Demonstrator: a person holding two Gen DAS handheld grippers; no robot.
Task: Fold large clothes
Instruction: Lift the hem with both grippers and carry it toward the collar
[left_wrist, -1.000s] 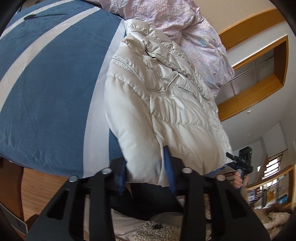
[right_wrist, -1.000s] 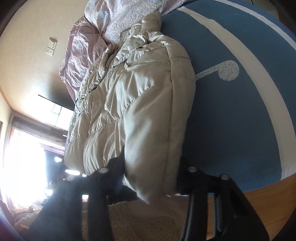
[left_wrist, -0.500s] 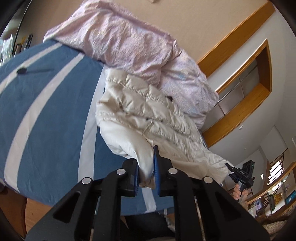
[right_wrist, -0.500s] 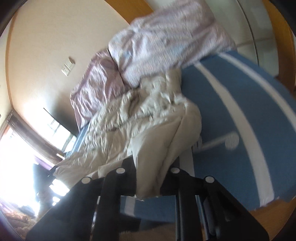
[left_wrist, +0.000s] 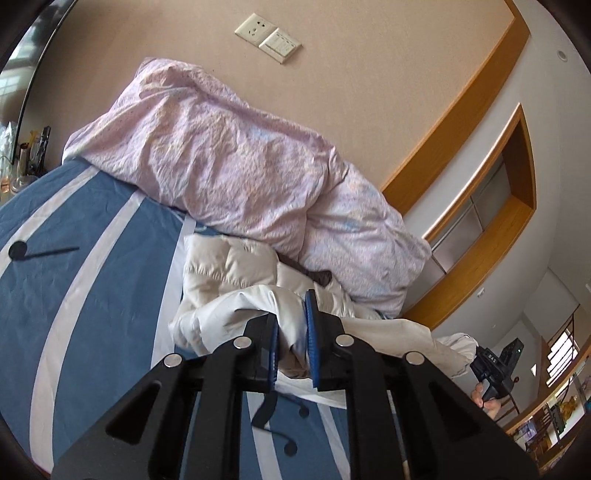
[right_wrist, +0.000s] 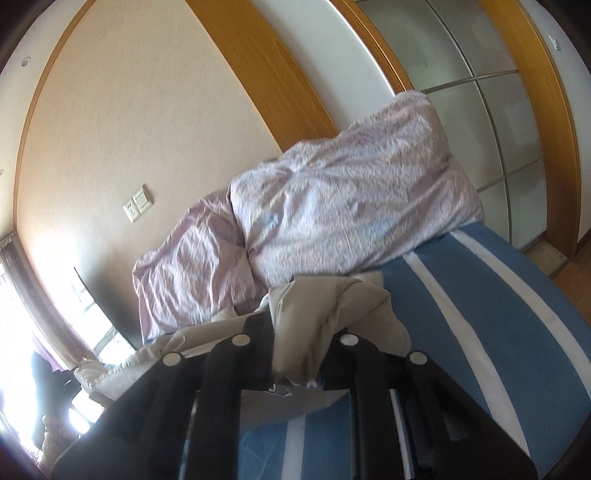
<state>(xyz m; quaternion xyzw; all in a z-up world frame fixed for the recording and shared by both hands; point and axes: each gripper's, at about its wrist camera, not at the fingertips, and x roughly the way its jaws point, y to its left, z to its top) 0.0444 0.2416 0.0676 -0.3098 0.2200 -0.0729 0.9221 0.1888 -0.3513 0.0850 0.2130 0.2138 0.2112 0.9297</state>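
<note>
A cream puffer jacket lies on the blue-and-white striped bed, its near hem lifted off the sheet. My left gripper is shut on one corner of that hem, the fabric bunched between the blue pads. In the right wrist view the jacket hangs folded over, and my right gripper is shut on its other hem corner. The other gripper, held in a hand, shows at the far right of the left wrist view. Most of the jacket's body is hidden behind the raised hem.
A crumpled pink duvet is piled at the head of the bed against the beige wall. A wall socket plate sits above it. Wood-framed sliding doors stand to the right, a bright window to the left.
Both grippers closed on the jacket's near hem and rose with it, tilting up. The hem came off the bed edge and folded toward the duvet.
</note>
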